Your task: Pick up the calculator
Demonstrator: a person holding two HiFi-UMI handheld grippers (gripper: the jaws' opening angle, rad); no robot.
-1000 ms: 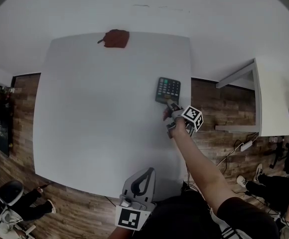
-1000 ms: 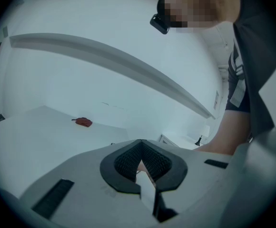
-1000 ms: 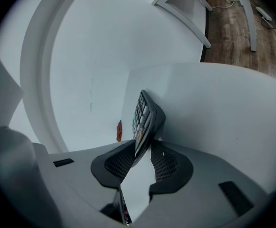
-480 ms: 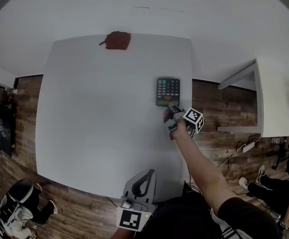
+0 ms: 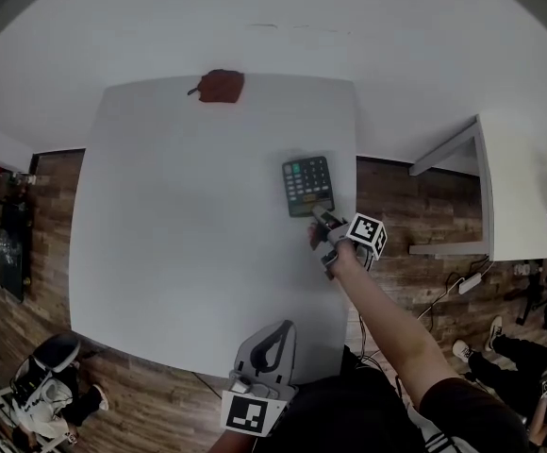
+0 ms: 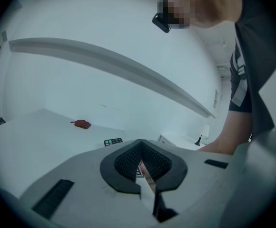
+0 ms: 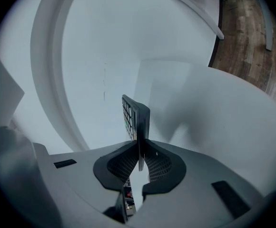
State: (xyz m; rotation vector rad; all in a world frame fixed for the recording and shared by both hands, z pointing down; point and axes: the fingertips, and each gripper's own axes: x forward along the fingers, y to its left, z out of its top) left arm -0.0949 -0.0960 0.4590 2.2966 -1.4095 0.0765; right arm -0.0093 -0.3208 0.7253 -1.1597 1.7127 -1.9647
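White table [image 5: 179, 243], right arm [image 5: 387, 319] outstretched, calculator [image 5: 307, 185] in its hand-held gripper [image 5: 322, 220].

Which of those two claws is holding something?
The right claw, clamped on the calculator by its edge; the left claw is closed with nothing in it.

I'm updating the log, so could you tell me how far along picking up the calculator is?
Done: the right gripper is shut on the near edge of the calculator. In hand: the lift; the calculator throws a shadow on the white table, but whether it is fully clear is hard to tell. Left: raising it plainly off the table. The left gripper, shut and empty, plays no part.
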